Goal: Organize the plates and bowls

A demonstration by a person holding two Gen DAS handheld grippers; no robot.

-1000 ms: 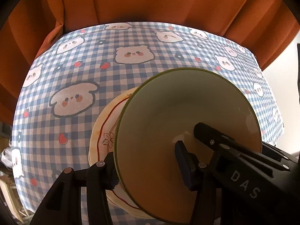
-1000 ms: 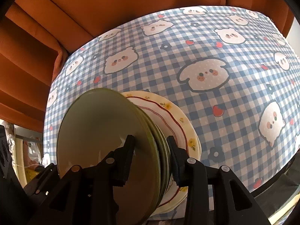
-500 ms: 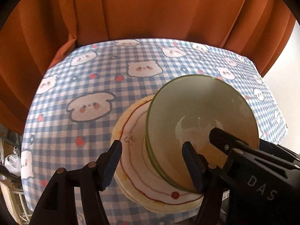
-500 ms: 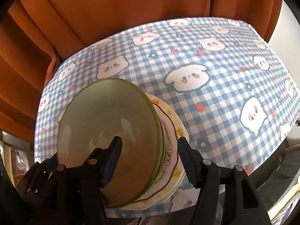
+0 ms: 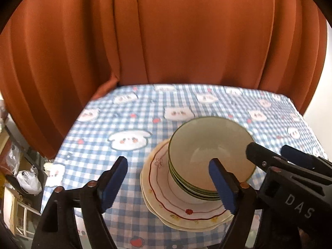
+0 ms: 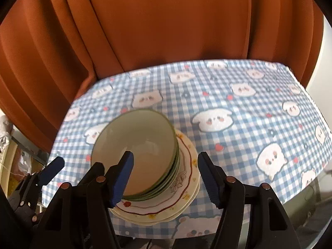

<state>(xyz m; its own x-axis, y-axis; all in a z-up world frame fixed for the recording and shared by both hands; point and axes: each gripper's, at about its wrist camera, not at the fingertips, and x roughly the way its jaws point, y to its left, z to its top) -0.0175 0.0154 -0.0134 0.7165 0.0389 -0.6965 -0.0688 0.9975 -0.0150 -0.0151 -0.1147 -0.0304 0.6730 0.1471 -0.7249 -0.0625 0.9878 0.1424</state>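
A stack of pale green bowls (image 5: 209, 147) (image 6: 141, 143) sits on a stack of cream plates with a red wavy line (image 5: 166, 195) (image 6: 182, 188), near the front edge of the table. My left gripper (image 5: 168, 186) is open and empty, above and in front of the stack. My right gripper (image 6: 166, 178) is open and empty too, also pulled back above the stack. Each gripper shows at the edge of the other's view, the right one in the left wrist view (image 5: 286, 166) and the left one in the right wrist view (image 6: 49, 170).
The table carries a blue-and-white checked cloth with bear faces (image 5: 128, 139) (image 6: 238, 108). An orange curtain (image 5: 186, 31) (image 6: 166, 20) hangs behind it. Clutter and a shelf stand left of the table (image 5: 18, 178).
Both grippers opened, let go of the top green bowl and drew back and up from the stack. The bowl now rests nested on the other bowls.
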